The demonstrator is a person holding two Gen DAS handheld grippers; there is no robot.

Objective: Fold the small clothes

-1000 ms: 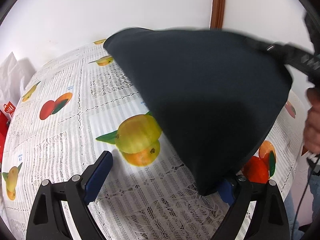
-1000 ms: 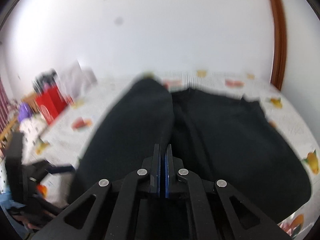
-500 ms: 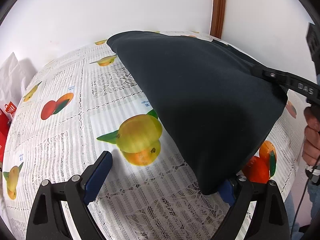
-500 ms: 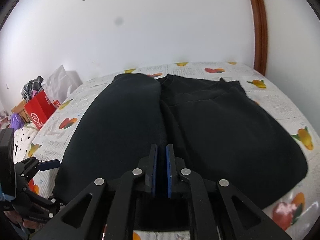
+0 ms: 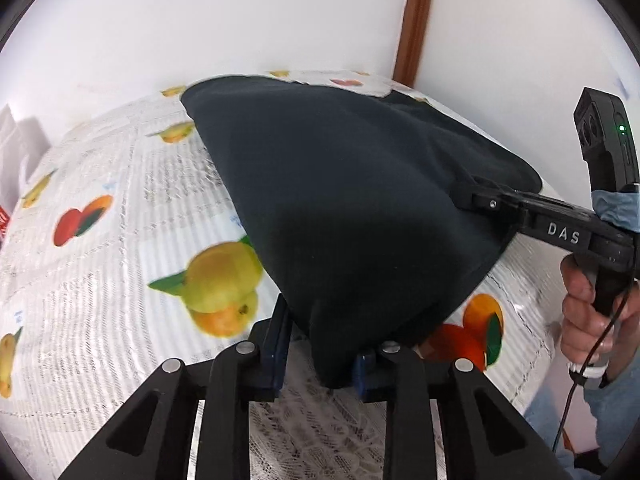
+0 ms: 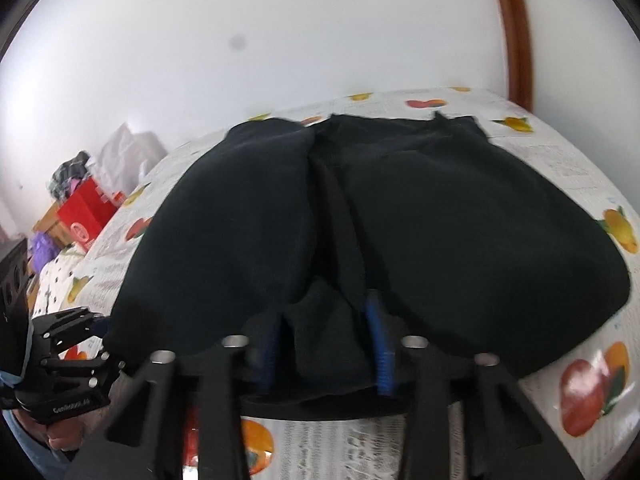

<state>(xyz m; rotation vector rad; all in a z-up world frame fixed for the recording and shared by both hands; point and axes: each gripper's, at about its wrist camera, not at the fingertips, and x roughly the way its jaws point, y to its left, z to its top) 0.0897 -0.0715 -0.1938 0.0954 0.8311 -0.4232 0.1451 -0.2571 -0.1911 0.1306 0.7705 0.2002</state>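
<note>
A black garment (image 5: 340, 200) lies spread on the fruit-print tablecloth (image 5: 100, 260), one half folded over the other along a middle ridge (image 6: 328, 208). My left gripper (image 5: 320, 344) is at its near corner, jaws closing, both blue pads against the cloth. My right gripper (image 6: 324, 344) sits low at the garment's near edge, its jaws opening. A bunched fold lies loose between its blue pads (image 6: 378, 344). In the left wrist view the right gripper (image 5: 466, 196) rests on the garment's right edge. In the right wrist view the left gripper (image 6: 106, 340) is at the lower left corner.
A hand (image 5: 584, 312) holds the right gripper's handle. A red bag (image 6: 82, 216), a white bag (image 6: 128, 152) and a purple item (image 6: 42, 246) stand beyond the table's left side. A white wall and a brown door frame (image 5: 412, 20) back the table.
The left jaws closed from wide open onto the garment's corner. The right gripper sank to the table with the lifted cloth, and its shut jaws parted.
</note>
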